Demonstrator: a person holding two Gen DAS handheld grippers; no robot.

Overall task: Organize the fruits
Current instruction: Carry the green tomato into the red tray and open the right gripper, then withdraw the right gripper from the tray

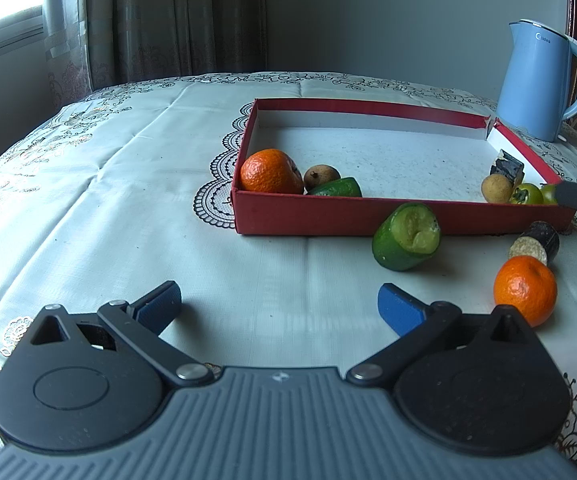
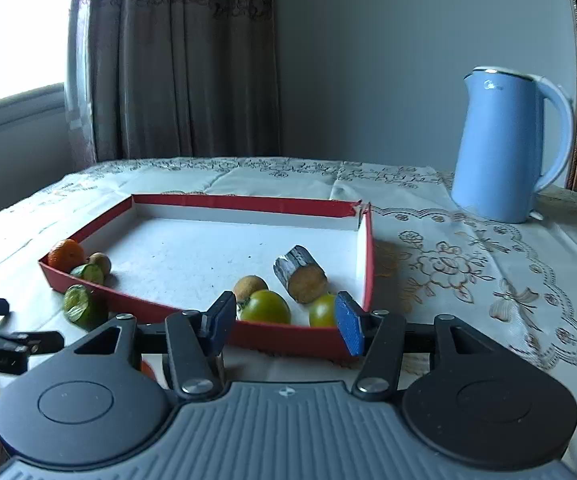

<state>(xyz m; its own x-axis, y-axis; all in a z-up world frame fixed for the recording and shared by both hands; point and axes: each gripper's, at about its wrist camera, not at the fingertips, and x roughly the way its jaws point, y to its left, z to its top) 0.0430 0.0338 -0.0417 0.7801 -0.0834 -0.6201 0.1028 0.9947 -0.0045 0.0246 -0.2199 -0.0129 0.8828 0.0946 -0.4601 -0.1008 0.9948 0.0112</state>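
A shallow red box (image 1: pixel 328 216) (image 2: pixel 288 338) holds an orange (image 1: pixel 271 171) (image 2: pixel 65 255), a brown longan (image 1: pixel 320 176), a green cucumber piece (image 1: pixel 338 188) (image 2: pixel 88 273), a second longan (image 1: pixel 497 188) (image 2: pixel 250 286), two green tomatoes (image 2: pixel 266 307) (image 2: pixel 322 311) and a dark sugarcane piece (image 2: pixel 300 279). On the cloth in front lie a cut cucumber (image 1: pixel 406 237) (image 2: pixel 78 306), an orange (image 1: pixel 525 290) and a dark sugarcane stub (image 1: pixel 536 242). My left gripper (image 1: pixel 280 308) is open and empty over the cloth. My right gripper (image 2: pixel 286 322) is open and empty at the box's near wall.
A blue electric kettle (image 1: pixel 542 84) (image 2: pixel 508 144) stands behind the box at the right. A white lace tablecloth (image 1: pixel 108 200) covers the table. Curtains and a window are at the back left.
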